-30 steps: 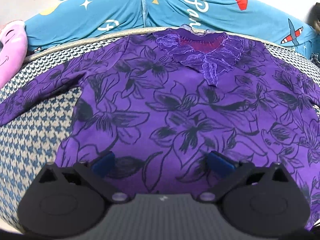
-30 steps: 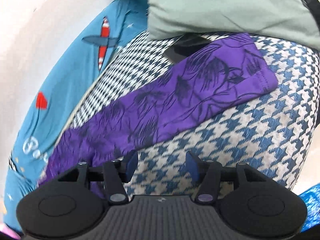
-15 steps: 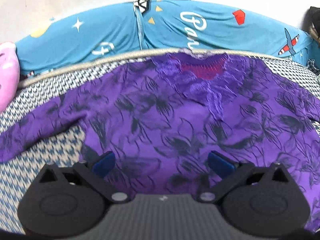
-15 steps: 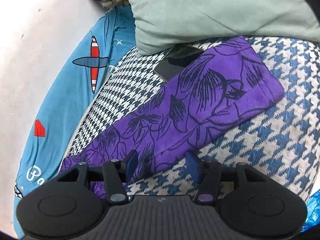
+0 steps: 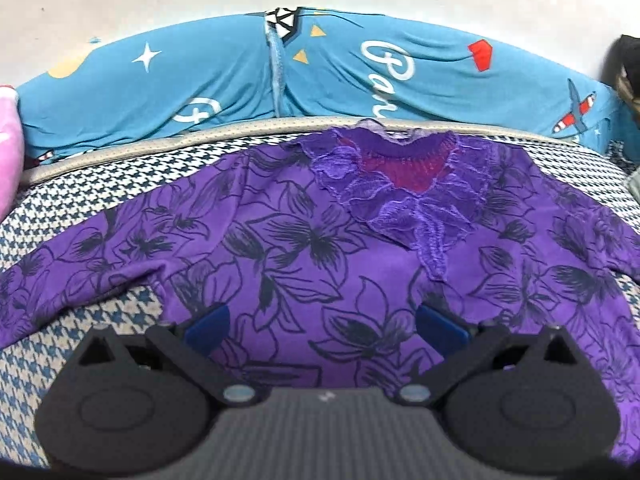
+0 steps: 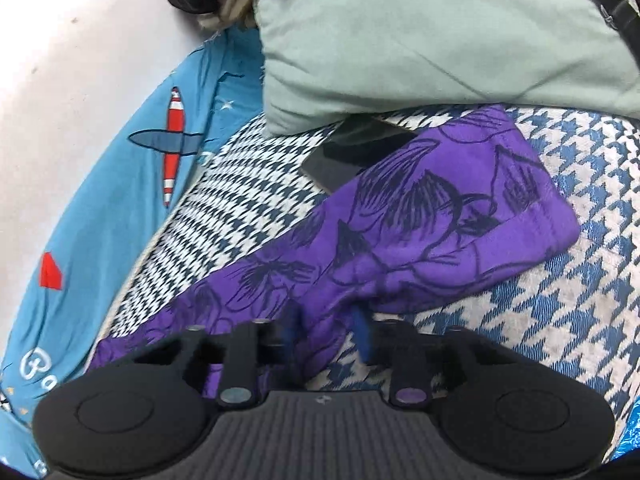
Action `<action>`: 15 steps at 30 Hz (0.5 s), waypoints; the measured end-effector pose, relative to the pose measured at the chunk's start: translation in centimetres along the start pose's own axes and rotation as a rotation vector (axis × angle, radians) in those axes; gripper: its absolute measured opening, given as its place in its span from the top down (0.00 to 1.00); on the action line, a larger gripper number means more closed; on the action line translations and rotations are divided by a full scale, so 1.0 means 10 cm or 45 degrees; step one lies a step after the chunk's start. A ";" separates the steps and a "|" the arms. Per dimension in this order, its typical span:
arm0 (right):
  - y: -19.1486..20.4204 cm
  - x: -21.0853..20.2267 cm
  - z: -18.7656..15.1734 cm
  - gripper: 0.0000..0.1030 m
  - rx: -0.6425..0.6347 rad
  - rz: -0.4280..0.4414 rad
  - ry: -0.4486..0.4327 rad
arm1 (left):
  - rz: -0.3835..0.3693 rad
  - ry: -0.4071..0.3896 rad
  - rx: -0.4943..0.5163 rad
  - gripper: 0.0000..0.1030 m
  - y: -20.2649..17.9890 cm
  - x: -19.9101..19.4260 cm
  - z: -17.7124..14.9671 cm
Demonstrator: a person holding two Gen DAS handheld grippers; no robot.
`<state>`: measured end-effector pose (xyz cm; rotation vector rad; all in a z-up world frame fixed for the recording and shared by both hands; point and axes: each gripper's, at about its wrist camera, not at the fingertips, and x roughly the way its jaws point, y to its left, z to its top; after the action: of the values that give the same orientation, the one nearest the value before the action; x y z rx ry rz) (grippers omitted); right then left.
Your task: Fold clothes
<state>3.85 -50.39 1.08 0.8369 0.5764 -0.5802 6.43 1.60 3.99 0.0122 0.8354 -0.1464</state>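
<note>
Left sleeve [image 5: 80, 280] runs out flat to the far left over the houndstooth cover [image 5: 48, 360], so it's free to fold in. Your left tongs [image 5: 320, 328] hover spread wide over the lower front of the purple floral top [image 5: 320, 248], gripping nothing; they're centred on the body, probably to pin or steady it. The top lies face up, spread flat, lace collar [image 5: 400, 184] toward the blue sheet [image 5: 200, 80] at the back edge. Nothing folded over that I can see. Your right tongs [image 6: 326, 330] are narrowed onto the right sleeve [image 6: 420, 232] near mid-length, cloth bunched between the blue pads [image 6: 362, 330]; looks like a pinch to swing the sleeve across the body. Watch the cuff [image 6: 536, 200]: it lies beside a dark phone-like slab [image 6: 352, 156] under the green pillow [image 6: 440, 40]; the sleeve partly overlaps it and could drag it.
</note>
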 end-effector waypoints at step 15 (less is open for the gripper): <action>0.72 -0.16 -0.13 0.89 -0.246 0.243 -0.066 | -0.027 0.035 -0.044 0.00 0.05 0.03 -0.02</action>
<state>7.23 -45.11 5.16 0.6832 0.4906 -0.3643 6.55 2.12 3.66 -0.0272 0.8658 -0.1524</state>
